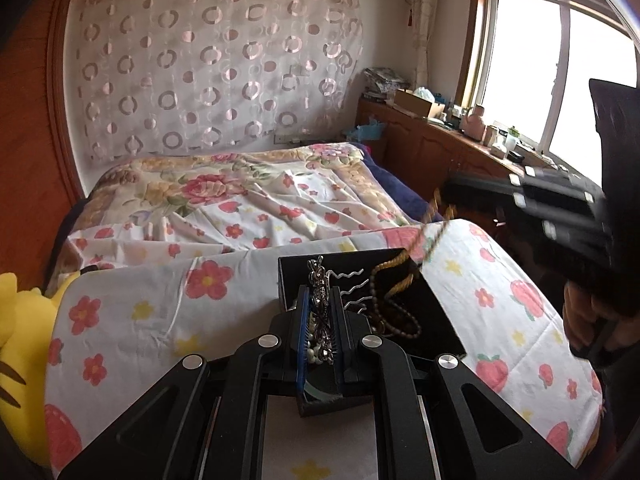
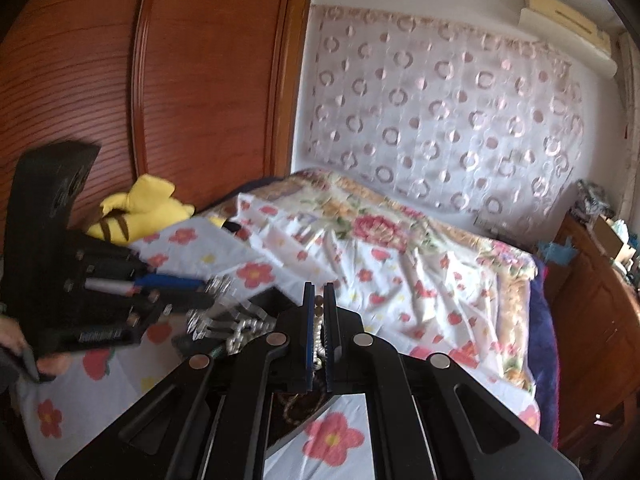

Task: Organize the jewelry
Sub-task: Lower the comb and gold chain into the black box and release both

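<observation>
A black open jewelry box lies on a flowered cushion. It holds wavy silver hairpins, dark brown beads and a gold cord. My left gripper is shut on a silver rhinestone ornament held over the box. It shows blurred in the right wrist view. My right gripper is shut on a strand of pearl and brown beads, lifted above the box. In the left wrist view it is blurred at the right, with a gold chain hanging from it.
A bed with a flowered sheet lies behind the cushion. A yellow plush toy lies at the left. A wooden cabinet with clutter stands under the window. A wooden wardrobe stands left of the bed.
</observation>
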Demonstrator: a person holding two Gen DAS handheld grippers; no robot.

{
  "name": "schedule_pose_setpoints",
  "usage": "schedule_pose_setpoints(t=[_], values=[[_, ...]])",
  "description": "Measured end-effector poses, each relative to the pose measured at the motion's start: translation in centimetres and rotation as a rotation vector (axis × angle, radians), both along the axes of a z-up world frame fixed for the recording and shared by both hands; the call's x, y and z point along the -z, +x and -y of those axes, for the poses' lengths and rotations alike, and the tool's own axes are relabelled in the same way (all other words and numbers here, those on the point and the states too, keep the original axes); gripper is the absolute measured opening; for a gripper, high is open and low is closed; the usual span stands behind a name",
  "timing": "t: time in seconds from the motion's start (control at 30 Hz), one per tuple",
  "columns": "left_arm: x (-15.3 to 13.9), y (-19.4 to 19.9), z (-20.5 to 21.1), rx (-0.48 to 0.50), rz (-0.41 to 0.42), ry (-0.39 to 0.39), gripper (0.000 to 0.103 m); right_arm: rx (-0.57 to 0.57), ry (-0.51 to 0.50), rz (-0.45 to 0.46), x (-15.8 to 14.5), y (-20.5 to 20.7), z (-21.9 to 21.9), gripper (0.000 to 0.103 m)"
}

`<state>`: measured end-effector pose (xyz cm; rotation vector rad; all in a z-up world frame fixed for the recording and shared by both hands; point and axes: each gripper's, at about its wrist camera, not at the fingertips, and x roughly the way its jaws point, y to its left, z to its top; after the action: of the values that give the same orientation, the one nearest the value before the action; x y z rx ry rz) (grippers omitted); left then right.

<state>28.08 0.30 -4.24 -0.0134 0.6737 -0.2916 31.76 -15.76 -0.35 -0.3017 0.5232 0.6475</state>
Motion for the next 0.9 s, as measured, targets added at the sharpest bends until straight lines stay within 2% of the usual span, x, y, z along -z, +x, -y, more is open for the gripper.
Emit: schedule_pose_setpoints(t=[0.23,0.4,0.47,0.53,0.9], values=[[0.6,2.3,0.3,0.004,-0.013,0.01,0.009,0.006,-0.031,-0.106,4.2,-0.2,-0.5,0.006],[0.8,3.6,0.9,0.019,-0.021,0.02,0.009,0.027,-0.021,-0.14,5.4,-0.5,0.0,0.009],[0.9,4.0,1.1,0.025,-0.024,0.024,0.009,0.031,-0.011,-0.142,5.4,-0.7,0.5,0.03],[0.9,4.4,1.4,0.032,-0.028,0.025,0.009,0.033,-0.005,-0.137,5.2,-0.9,0.9,0.036],[0.9,4.5,2.0,0.044,-0.049,0.024,0.009,0.053,0.007,-0.139,5.4,-2.6,2.9,0.036]])
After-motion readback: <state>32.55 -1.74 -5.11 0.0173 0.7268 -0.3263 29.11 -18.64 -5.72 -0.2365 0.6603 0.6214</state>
